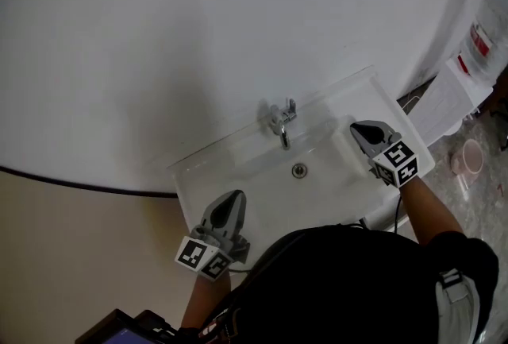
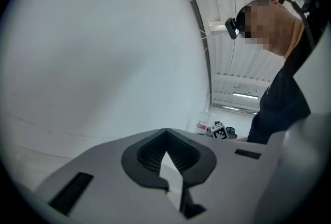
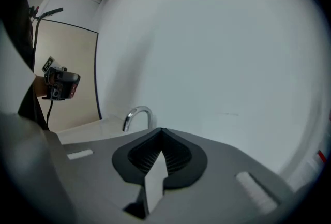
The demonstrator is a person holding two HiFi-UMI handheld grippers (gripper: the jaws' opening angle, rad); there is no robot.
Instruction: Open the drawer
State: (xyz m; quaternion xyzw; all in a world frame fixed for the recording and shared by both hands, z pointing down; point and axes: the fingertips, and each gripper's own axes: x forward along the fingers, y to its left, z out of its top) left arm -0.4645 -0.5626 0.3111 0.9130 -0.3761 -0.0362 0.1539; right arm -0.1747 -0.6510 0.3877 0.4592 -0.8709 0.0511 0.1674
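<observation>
No drawer shows in any view. It prob. sits under the white rectangular ceramic washbasin (image 1: 198,168), toward 6 o'clock in the head view, where the person's black-clad torso (image 1: 341,287) hides everything below the rim.

The grey plastic L gripper (image 1: 232,199) w/ its marker cube hangs at 7 o'clock from the round metal drain (image 1: 298,170), over the basin's front corner. Its own view has the dark ribbed fingers (image 2: 147,153) pressed together at the tips (image 2: 165,132), nothing between them, facing the plain white wall (image 1: 198,32).

The matching R gripper (image 1: 359,130) sits at 3 o'clock from the drain, above the basin's side rim. Its fingers are closed tip to tip too (image 3: 161,131) and empty, w/ the curved chrome tap (image 3: 135,117) just past them at 11 o'clock.

Handling, as a guess only:
- A vanity drawer front should be rigid and smooth, likely slippery if glossy.
- It runs on slides, so expect some stiffness at the start, then an easy glide.
- Best hold is prob. the handle or top lip near the centre (an off-centre pull could rack it).
- Either gripper must spread its fingers first, and both need to drop well below the rim.
</observation>
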